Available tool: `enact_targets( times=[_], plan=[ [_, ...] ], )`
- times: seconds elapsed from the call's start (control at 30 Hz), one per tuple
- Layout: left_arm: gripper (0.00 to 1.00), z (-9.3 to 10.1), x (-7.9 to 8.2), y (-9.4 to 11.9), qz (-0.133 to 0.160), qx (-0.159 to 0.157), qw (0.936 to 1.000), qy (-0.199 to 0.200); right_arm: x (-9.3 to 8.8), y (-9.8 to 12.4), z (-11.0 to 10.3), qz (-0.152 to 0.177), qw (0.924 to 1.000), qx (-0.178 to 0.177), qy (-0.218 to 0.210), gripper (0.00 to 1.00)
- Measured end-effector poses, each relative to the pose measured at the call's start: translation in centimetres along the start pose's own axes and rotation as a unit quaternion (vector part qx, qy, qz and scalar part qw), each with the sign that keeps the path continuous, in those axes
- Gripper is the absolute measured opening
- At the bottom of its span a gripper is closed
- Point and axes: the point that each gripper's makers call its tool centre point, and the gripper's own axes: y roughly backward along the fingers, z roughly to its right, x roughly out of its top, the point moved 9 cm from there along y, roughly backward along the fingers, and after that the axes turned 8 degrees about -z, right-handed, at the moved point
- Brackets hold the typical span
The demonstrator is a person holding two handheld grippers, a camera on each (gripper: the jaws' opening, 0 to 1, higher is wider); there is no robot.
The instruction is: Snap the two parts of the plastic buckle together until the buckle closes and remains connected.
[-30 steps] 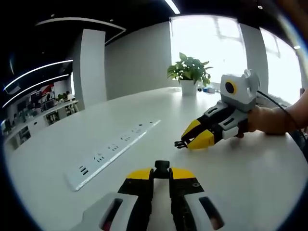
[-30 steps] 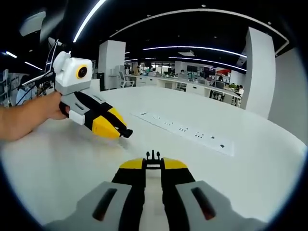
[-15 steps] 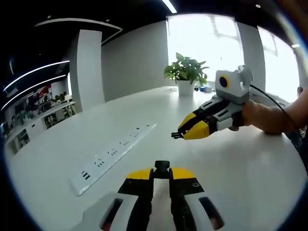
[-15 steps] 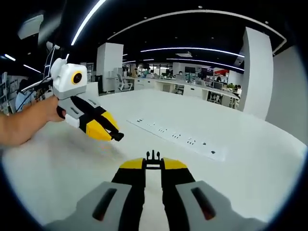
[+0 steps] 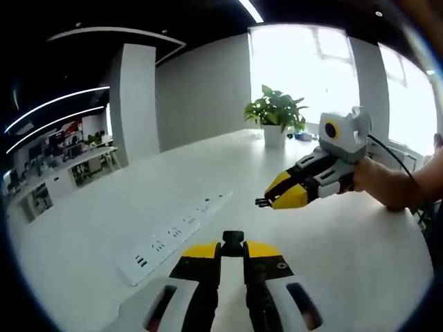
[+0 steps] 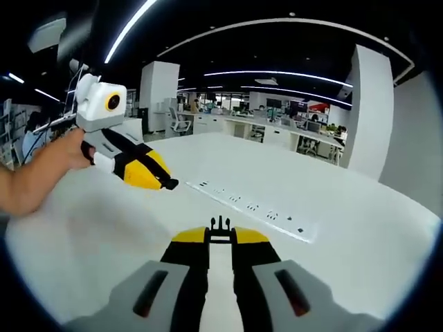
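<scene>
My left gripper is shut on a small black buckle part that sticks out past its yellow tips. My right gripper is shut on the other buckle part, a black piece with prongs. Both are held above the white table. In the left gripper view the right gripper comes in from the right, its pronged part pointing left. In the right gripper view the left gripper points in from the left, held by a hand. The two buckle parts are apart, with a clear gap between them.
A long white power strip lies on the table; the right gripper view has this power strip beyond the jaws. A potted plant stands at the far edge by bright windows. Office desks fill the background.
Both views have shifted a little with the hands. The grippers still face each other with a similar gap, each keeping its buckle part.
</scene>
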Motion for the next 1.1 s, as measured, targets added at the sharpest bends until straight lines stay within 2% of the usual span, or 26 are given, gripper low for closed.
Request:
enact_targets(
  times=[0.37,0.63,1.1],
  plan=[
    [0.11,0.0,0.1,0.3,0.001,0.006,1.0,-0.002,1.1,1.2,0.7,0.002,1.0,0.003,0.007,0.11],
    [0.11,0.7,0.3,0.4,-0.001,-0.012,0.9999,-0.008,1.9,2.1,0.3,0.017,0.9985,0.043,0.03,0.11],
    [0.11,-0.1,0.2,0.3,0.003,-0.013,0.9999,-0.004,1.7,2.5,0.7,0.017,0.9988,0.038,0.025,0.11]
  ],
)
